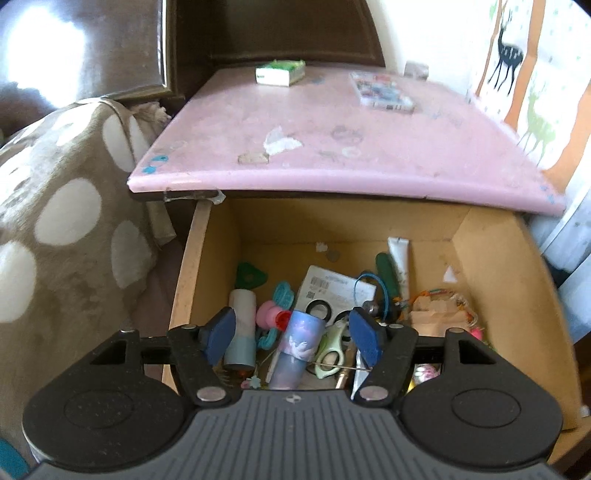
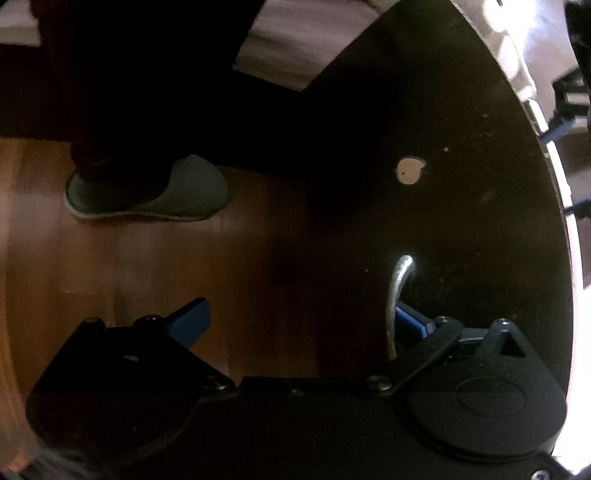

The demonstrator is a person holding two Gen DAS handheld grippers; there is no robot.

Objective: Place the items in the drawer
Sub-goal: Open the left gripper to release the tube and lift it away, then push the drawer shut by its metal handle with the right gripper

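Observation:
The wooden drawer [image 1: 491, 258] under the pink tabletop [image 1: 332, 147] stands pulled out, full of small items. My left gripper [image 1: 291, 334] hangs open above it; a lilac printed cup [image 1: 297, 347] lies between its fingers, not clamped. Beside the cup lie a pale tube [image 1: 242, 325], green scissors [image 1: 330, 350] and a white cream tube [image 1: 400, 258]. A green-white box [image 1: 280, 72] and a clear case [image 1: 382, 90] lie on the tabletop. My right gripper [image 2: 299, 321] is open at the dark drawer front [image 2: 443, 206]; its right finger [image 2: 412, 321] sits behind the metal handle [image 2: 397, 295].
A brown blanket with white spots [image 1: 70, 229] lies left of the drawer. A dark headboard [image 1: 277, 29] stands behind the table. In the right wrist view a foot in a grey slipper [image 2: 147, 192] stands on the wooden floor [image 2: 147, 277].

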